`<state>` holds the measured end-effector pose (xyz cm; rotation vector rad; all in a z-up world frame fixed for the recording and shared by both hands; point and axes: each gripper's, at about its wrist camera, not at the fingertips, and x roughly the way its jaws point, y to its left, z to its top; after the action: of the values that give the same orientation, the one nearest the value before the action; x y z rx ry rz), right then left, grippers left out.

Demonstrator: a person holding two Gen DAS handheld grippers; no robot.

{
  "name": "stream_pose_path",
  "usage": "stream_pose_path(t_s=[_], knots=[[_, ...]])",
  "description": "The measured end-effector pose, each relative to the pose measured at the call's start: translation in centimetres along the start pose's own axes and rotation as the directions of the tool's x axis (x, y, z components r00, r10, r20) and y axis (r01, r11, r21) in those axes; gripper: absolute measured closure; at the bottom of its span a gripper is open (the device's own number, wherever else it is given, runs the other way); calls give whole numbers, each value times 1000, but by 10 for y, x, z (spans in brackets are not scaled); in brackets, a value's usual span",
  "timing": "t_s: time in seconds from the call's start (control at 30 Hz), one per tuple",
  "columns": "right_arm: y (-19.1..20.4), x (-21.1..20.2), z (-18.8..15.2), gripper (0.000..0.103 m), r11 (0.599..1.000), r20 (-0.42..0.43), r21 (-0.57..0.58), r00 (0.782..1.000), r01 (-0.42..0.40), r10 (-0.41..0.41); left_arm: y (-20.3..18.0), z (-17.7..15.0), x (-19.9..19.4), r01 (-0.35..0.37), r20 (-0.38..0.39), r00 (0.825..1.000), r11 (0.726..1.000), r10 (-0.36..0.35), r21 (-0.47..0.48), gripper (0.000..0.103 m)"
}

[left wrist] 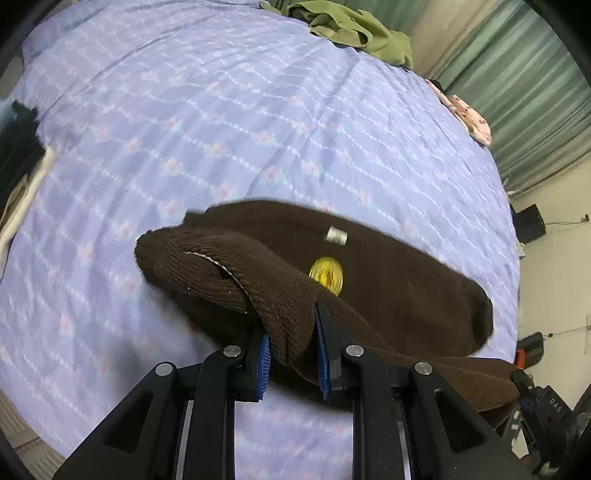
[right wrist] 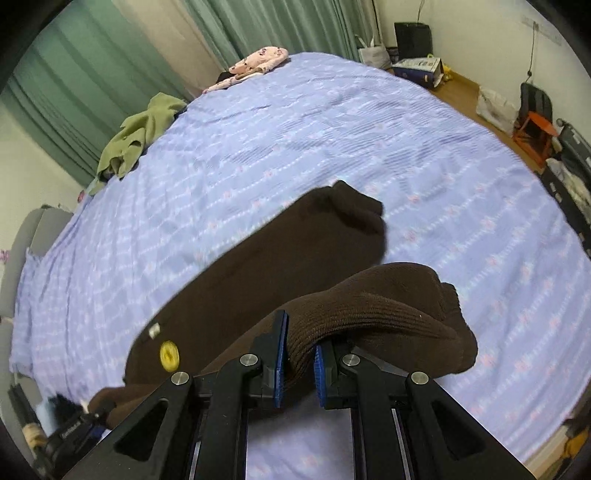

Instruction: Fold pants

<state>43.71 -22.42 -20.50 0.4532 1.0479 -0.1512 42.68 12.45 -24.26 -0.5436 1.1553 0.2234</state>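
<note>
Left tongs (left wrist: 291,354) and right tongs (right wrist: 299,363) each clenched on a bunched edge of the pants (left wrist: 388,280), soft, limp ribbed knit sagging onto the bed (left wrist: 221,110) just ahead; grip thick hems

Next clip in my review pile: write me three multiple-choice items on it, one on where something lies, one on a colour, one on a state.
1. Where does the green garment lie?
A. at the far edge of the bed
B. on top of the pants
C. on the floor

2. What colour is the round badge on the pants?
A. red
B. yellow
C. white

3. What is the left claw doing?
A. hanging open above bare sheet
B. shut on the pink garment
C. shut on the pants

Key: 1 A, the green garment sits at the bed's far edge. 2 B, the badge shows yellow on the brown pants. 3 C, the left claw has ribbed brown fabric pinched between its blue pads.
</note>
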Motion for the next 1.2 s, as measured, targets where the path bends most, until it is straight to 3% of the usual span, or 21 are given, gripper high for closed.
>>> stream_pose_path(t_s=[0.17,0.4,0.47,0.5,0.53,0.6,0.63,0.67,0.73,0.87,0.93,1.0,1.03,1.1,1.2], knots=[[10,46,34,89,1000,3,3,1000,-16,16,-20,36,40,-32,9,999,999,32,11,81],[27,105,65,89,997,-29,-71,1000,-2,0,-28,56,82,-66,-20,998,996,68,60,75],[29,118,68,89,997,-46,-80,999,6,-9,-28,59,85,-67,-29,997,996,69,65,69],[30,123,69,89,996,-53,-85,998,11,-16,-28,61,86,-70,-36,997,995,72,66,56],[31,126,70,86,995,-59,-94,998,14,-19,-28,62,83,-63,-33,997,996,65,65,37],[35,127,72,82,991,-62,-128,998,22,-31,-27,64,72,-65,-5,998,997,65,49,12],[37,125,72,73,990,-55,-140,998,24,-32,-27,64,63,-76,19,997,996,75,44,6],[38,121,73,60,989,-46,-145,999,13,-20,-28,65,58,-77,32,997,996,76,46,6],[42,107,73,49,989,-16,-149,1000,-6,4,-30,66,45,-51,40,998,997,49,62,6],[49,63,71,44,980,31,-188,997,-67,74,-43,66,20,-22,56,998,984,13,176,6],[49,36,65,37,971,82,-229,992,-73,94,-58,64,7,-23,72,997,946,-1,324,6],[42,14,58,31,965,142,-261,987,-34,73,-82,60,-2,10,69,996,849,-54,528,5],[35,5,55,30,961,173,-277,983,-12,62,-91,59,-2,29,55,996,811,-75,584,5],[23,-3,50,30,952,217,-300,976,57,10,-117,52,3,83,1,992,666,-125,741,5],[-2,6,48,30,946,205,-305,977,114,-52,-143,43,23,174,-98,981,536,-167,826,6]])
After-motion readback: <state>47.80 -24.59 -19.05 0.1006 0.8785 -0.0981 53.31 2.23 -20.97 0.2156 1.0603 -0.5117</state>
